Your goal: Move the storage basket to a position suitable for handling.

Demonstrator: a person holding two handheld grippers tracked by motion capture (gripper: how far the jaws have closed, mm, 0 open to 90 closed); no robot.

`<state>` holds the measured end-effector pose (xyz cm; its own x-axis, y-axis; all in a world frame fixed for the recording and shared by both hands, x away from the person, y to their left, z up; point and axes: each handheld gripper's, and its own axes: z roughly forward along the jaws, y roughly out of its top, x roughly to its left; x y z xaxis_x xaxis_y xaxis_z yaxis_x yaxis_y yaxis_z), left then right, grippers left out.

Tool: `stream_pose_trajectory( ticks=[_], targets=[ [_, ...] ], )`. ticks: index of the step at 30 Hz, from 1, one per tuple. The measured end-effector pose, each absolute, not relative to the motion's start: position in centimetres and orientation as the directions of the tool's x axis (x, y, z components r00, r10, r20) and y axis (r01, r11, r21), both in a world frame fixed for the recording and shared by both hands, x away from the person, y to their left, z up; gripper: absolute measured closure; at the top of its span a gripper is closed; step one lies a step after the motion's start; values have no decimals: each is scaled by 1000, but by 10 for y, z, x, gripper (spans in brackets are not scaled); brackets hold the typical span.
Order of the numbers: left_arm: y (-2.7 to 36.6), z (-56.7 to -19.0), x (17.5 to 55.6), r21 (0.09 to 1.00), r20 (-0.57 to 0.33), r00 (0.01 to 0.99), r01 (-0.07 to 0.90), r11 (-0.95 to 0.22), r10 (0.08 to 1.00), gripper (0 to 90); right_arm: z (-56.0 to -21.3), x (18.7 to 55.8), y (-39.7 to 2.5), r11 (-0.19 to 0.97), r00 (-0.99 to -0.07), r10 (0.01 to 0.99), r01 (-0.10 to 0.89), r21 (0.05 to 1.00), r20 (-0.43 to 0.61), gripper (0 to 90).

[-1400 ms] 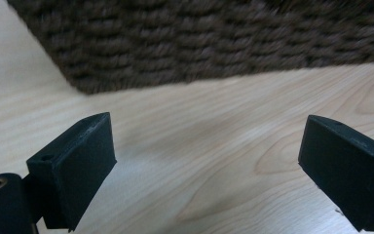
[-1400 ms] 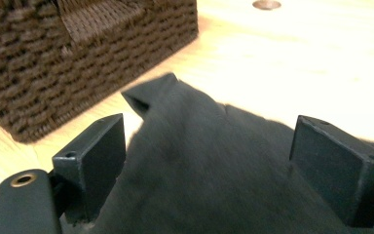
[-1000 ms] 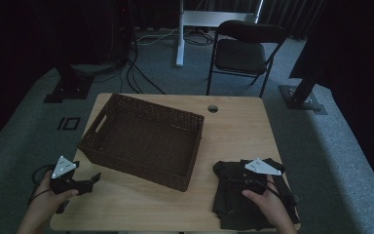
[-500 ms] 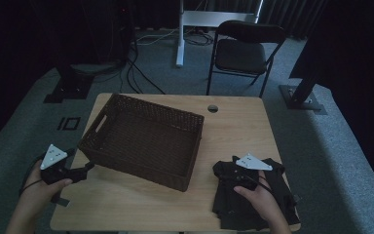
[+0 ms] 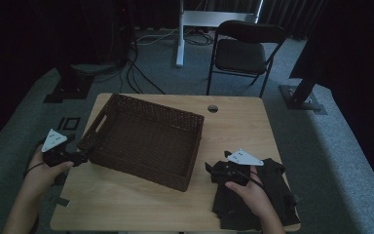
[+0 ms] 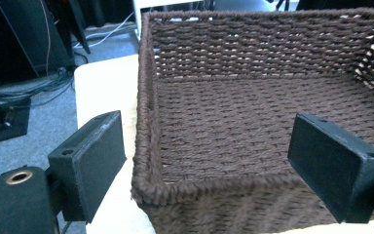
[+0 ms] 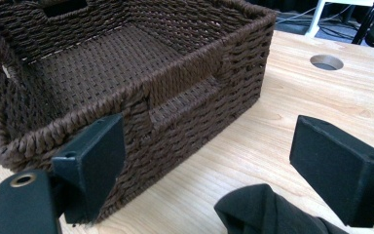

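In the high view the dark brown woven rectangular basket [image 5: 146, 141] sits left of centre on the pale wooden table [image 5: 126, 204], and a crumpled black fabric garment [image 5: 268, 195] lies at the lower right of the frame, near the table's corner. The right gripper [image 5: 214, 170] rests on the garment's left edge with its jaws spread wide and nothing between them; in the right gripper view a fold of the black cloth [image 7: 263, 209] bulges at the bottom centre, between the two pads but below them. The left gripper [image 5: 80, 158] hangs at the left of the frame, just beside the basket's near corner, jaws also wide apart and empty; its own view looks over the braided rim [image 6: 143, 122] into the bare basket floor.

The step in hand looks like taking up the cloth for the basket. To do it well, the right gripper should dip lower so that the pads straddle a thick fold rather than a single layer, since soft, limp fabric slips and trails. The basket's weave is coarse and ridged, with a cut-out handle [image 7: 185, 105] in its side wall, so loose cloth may snag on the rim; lift it well clear first.
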<state>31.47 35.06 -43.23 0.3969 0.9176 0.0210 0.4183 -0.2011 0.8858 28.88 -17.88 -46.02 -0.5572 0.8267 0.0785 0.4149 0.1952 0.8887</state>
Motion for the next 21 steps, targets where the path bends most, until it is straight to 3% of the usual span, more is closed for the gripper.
stream_pose_trajectory(
  ticks=[15, 21],
  targets=[
    [364, -447, 352, 873, 9, 345, 455, -175, 938, 144, -458, 295, -143, 170, -576, 810, 408, 897, 108, 127],
    [365, -456, 360, 861, 41, 331, 467, -202, 943, 149, -459, 299, -120, 192, -564, 824, 371, 908, 56, 128]
  ],
)
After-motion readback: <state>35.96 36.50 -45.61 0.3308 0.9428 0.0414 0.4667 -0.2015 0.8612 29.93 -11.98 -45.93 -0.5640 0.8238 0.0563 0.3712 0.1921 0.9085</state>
